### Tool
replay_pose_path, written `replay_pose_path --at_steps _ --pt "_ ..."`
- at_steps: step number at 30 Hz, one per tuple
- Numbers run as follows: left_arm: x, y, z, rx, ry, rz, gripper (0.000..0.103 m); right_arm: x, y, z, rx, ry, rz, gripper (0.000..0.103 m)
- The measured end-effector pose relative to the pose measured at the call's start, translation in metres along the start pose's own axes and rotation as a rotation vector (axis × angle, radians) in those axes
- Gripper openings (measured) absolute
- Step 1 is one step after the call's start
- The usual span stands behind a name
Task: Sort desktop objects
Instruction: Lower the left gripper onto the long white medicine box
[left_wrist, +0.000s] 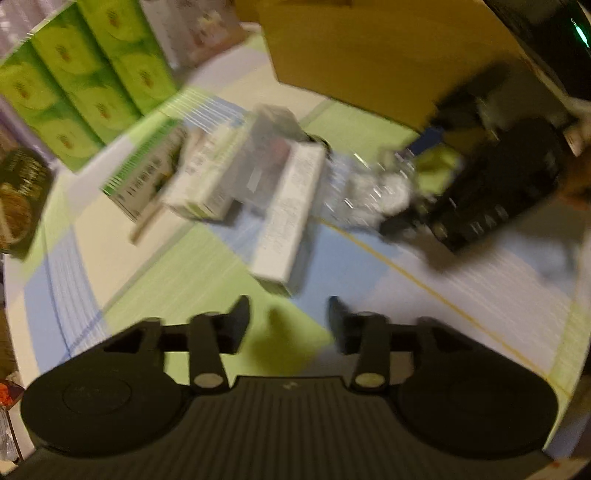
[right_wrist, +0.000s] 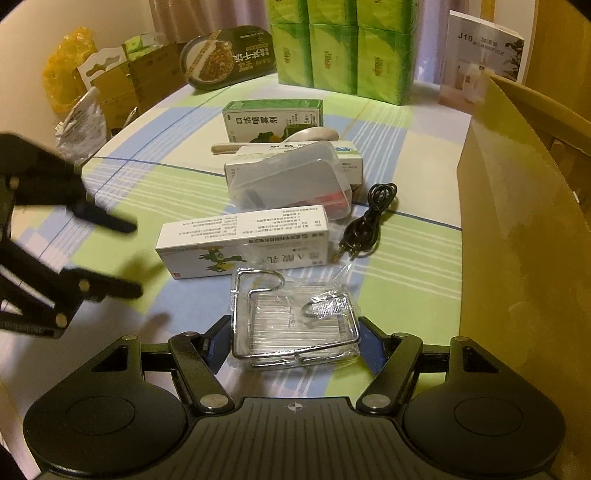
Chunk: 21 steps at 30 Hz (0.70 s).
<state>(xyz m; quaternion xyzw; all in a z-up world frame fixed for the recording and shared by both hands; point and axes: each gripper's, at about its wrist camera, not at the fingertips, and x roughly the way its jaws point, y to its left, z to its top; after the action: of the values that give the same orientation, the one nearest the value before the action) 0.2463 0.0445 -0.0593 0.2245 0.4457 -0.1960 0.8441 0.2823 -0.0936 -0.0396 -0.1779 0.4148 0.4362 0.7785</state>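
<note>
Two fingers of the right gripper (right_wrist: 291, 345) flank a bagged wire rack (right_wrist: 295, 328) on the counter (right_wrist: 406, 266), apparently touching its sides, likely to lift it for sorting. Beyond lie a white medicine box (right_wrist: 243, 242) and black cable (right_wrist: 365, 221). Left gripper (right_wrist: 136, 258) hovers parted, empty. A far booklet (right_wrist: 484, 48) reads "J10".
</note>
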Motion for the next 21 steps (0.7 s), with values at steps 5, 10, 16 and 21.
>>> replay_pose_path --at_steps 5,10,16,21 --pt "0.011 0.011 0.013 -0.032 -0.052 0.011 0.065 0.001 -0.004 0.000 0.007 -0.004 -0.006 0.067" --pt "0.034 0.015 0.024 -0.060 -0.015 -0.010 0.060 0.003 -0.008 0.000 0.011 -0.006 -0.002 0.067" --pt "0.039 0.010 0.019 -0.091 0.019 -0.069 0.028 0.002 -0.013 0.000 0.018 -0.005 0.008 0.067" --pt "0.020 -0.001 0.009 -0.158 0.059 -0.101 0.021 0.001 -0.010 0.001 0.025 0.000 0.016 0.067"
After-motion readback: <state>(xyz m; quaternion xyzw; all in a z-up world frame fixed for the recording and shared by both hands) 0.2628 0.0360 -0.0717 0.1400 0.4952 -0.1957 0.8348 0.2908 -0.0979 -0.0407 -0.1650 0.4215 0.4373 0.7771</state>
